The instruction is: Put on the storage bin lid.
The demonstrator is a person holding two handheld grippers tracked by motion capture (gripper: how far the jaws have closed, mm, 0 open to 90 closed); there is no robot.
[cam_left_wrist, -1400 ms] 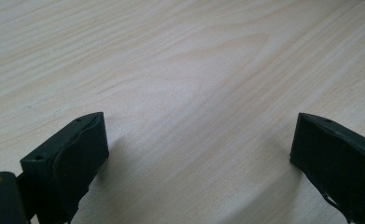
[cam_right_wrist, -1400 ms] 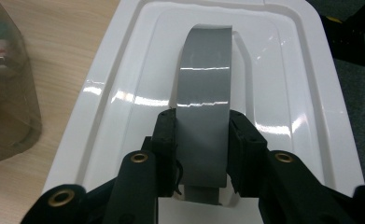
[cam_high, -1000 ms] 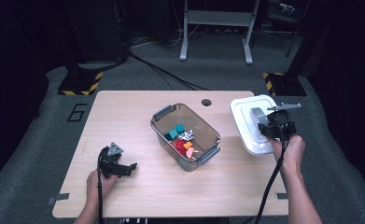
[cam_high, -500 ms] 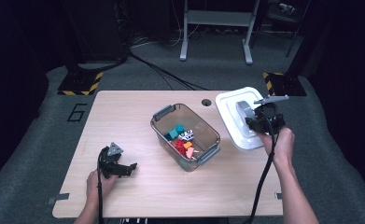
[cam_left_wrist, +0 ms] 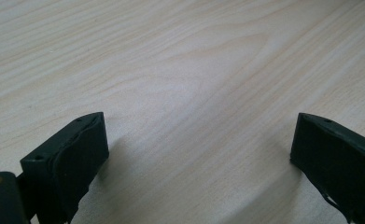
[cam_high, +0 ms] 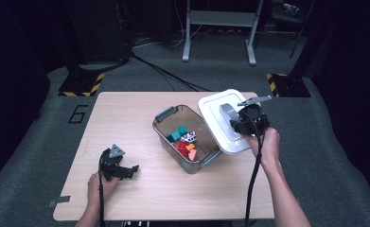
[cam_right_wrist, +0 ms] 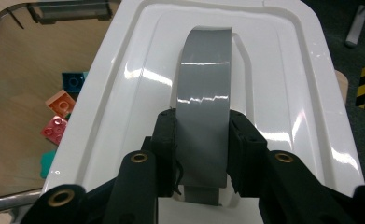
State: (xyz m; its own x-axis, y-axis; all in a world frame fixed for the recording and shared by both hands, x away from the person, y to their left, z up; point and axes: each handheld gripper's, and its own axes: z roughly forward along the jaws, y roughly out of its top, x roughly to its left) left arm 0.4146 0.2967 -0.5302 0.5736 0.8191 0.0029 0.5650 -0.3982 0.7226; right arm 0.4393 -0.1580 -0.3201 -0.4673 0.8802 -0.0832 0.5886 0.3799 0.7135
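My right gripper (cam_high: 242, 124) (cam_right_wrist: 202, 140) is shut on the grey handle (cam_right_wrist: 203, 107) of a white lid (cam_high: 218, 124) (cam_right_wrist: 283, 84). The lid hangs lifted and tilted, its left edge over the right rim of a clear bin (cam_high: 166, 115) (cam_right_wrist: 12, 14). Inside the bin lie several coloured bricks (cam_high: 185, 142), teal, red and orange (cam_right_wrist: 61, 102). My left gripper (cam_high: 126, 171) rests at the table's front left, pointing right. Its jaws stand open over bare wood (cam_left_wrist: 194, 116) with nothing between them.
The wooden table (cam_high: 126, 113) stands on grey carpet. A metal stand (cam_high: 218, 28) and cables lie on the floor behind it. Yellow-black floor markers (cam_high: 81, 85) sit beyond the far corners. A "6" (cam_high: 77, 113) is marked by the left edge.
The right gripper has carried the white lid leftward and up, from the table's right side to partly over the bin. The left gripper has stayed where it was.
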